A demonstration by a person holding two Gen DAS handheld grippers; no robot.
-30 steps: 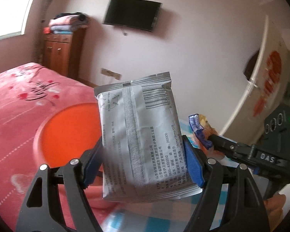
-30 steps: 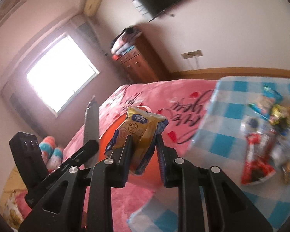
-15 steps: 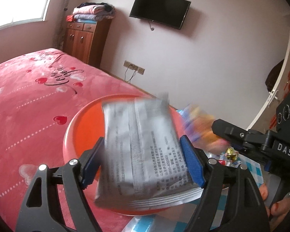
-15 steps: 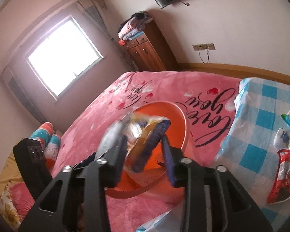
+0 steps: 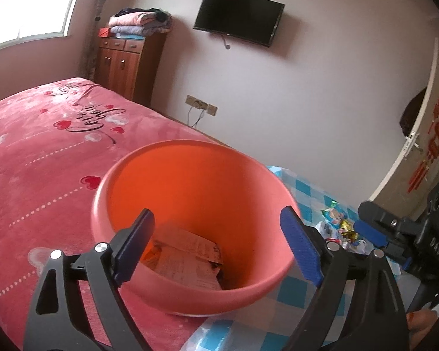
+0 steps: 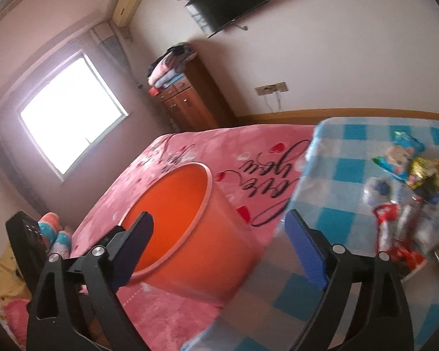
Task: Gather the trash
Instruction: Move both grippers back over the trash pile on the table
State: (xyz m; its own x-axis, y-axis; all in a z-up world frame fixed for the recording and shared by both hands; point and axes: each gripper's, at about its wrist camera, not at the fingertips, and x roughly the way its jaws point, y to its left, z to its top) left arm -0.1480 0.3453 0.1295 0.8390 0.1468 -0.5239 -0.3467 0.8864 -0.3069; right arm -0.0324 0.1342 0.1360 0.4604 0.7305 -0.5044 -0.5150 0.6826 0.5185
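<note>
My left gripper [image 5: 216,244] and right gripper [image 6: 219,245] are both opening, nothing between them; flat printed wrappers [image 5: 187,260] lie inside the orange bucket [image 5: 190,175].

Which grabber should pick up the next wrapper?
Probably the right hand-held gripper: its jaws are opening, nothing between them, and the wrapper pile on the blue checked cloth lies beside it.

Orange bin [image 5: 190,193] upright on pink bedspread, flat wrapper [image 5: 187,260] inside.
</note>
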